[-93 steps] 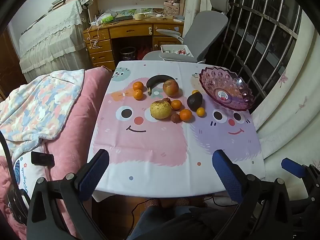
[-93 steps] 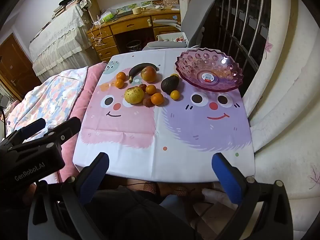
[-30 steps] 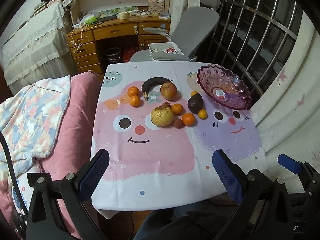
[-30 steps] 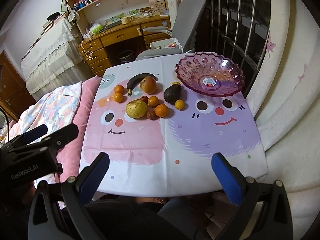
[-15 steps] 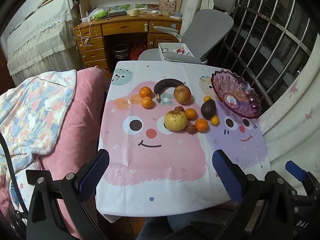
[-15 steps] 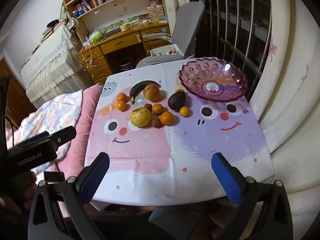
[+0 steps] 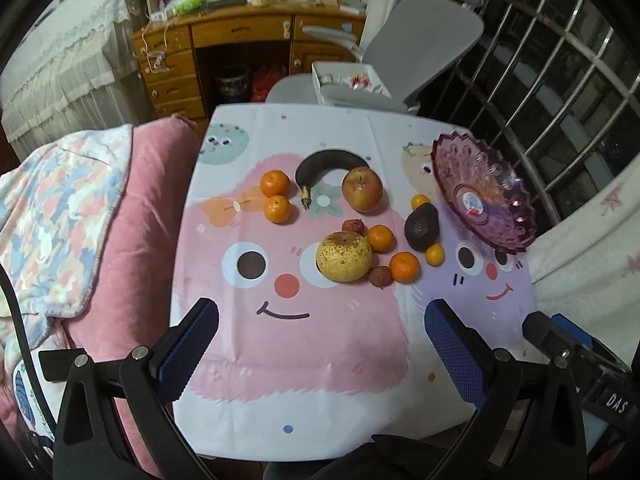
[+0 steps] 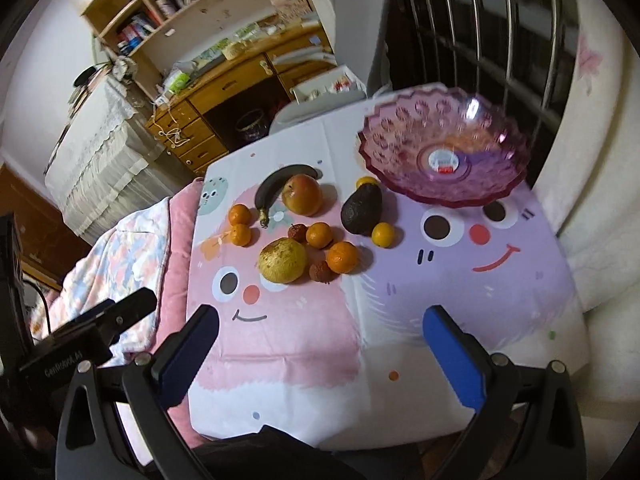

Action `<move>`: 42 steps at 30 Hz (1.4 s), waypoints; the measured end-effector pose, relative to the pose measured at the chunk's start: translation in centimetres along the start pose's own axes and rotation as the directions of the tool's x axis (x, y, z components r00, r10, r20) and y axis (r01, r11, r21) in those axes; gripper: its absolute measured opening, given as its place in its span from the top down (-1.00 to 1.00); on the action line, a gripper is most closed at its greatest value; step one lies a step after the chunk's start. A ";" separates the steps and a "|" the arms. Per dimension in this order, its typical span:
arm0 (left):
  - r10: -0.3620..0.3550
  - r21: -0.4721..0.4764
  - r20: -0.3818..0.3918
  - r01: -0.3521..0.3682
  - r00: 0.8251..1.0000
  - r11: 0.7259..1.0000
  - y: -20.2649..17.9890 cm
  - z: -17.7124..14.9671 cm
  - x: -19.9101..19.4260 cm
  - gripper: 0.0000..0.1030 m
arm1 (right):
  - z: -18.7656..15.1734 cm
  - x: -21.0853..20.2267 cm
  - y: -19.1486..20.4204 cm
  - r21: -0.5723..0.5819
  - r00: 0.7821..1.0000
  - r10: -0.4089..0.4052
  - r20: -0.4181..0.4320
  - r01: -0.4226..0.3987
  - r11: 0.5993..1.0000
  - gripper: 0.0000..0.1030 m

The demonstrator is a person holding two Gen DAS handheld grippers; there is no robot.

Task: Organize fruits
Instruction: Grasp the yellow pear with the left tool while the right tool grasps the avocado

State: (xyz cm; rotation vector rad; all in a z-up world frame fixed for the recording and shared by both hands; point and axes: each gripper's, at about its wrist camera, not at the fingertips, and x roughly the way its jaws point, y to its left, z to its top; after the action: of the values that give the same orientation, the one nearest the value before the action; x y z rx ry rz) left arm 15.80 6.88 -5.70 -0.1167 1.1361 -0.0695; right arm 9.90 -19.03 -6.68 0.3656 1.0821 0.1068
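Left wrist view reads "DAS" on the right gripper [image 7: 576, 364]; both grippers gape empty. Fruits [image 7: 344, 256] cluster beside a stickered purple bowl [image 7: 480, 196].

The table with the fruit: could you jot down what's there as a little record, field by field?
bowl: purple glass bowl, empty, far right of the table
fruit on cloth: dark banana, apple, yellow pear, avocado, several oranges, all beside the bowl
covering: cartoon-face tablecloth
left gripper: open, empty, above the near edge
right gripper: open, empty
fruit in bowl: none
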 end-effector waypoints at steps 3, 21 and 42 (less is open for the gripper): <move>-0.002 -0.026 -0.080 0.000 0.997 1.000 -0.4 1.4 3.7 -0.99 | 1.8 2.4 -1.4 0.053 0.999 0.009 -0.044 -0.006 0.999 -0.99; -0.032 -0.122 -0.356 -0.013 0.934 0.992 -0.1 3.4 21.1 -0.90 | 7.9 17.7 -4.0 0.104 0.979 -0.022 -0.201 0.044 0.994 -0.70; -0.152 -0.138 -0.369 0.108 0.917 0.985 -2.0 2.8 25.8 -0.39 | 10.1 24.0 -3.9 0.083 0.969 -0.176 -0.176 0.193 0.978 -0.45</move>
State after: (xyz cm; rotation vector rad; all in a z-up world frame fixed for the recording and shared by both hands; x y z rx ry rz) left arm 29.20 2.09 -27.51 -0.2918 1.5192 -0.1501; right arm 29.72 -18.83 -24.05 0.3476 1.2859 -0.0841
